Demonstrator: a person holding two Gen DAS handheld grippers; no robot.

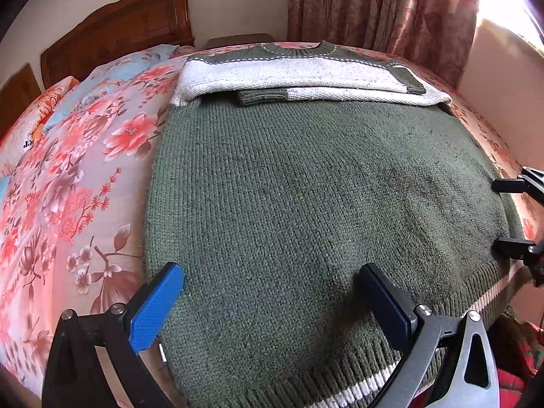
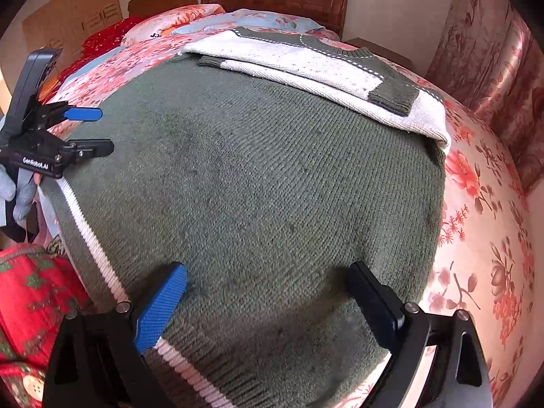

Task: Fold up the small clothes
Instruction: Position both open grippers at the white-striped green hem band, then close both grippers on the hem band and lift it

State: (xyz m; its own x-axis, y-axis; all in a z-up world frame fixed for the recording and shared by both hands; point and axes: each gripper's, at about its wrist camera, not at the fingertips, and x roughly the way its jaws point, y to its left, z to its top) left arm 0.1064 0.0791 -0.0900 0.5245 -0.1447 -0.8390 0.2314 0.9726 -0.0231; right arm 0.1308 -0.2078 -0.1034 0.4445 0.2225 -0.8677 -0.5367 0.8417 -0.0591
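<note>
Left tool [image 1: 272,309] – released, low over sweater [image 1: 306,187] hem | right tool [image 2: 268,306] – released, level, same hem

Coarse matt knit sweater [image 1: 306,187], glossy curtain [image 1: 384,6]

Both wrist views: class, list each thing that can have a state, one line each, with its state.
Green knitted sweater: spread flat on the bed, hem nearest the grippers.
White sleeves with green cuffs: folded across the chest.
Left gripper: open, above the hem.
Right gripper: open, above the hem.
Floral curtain: drawn.
</note>
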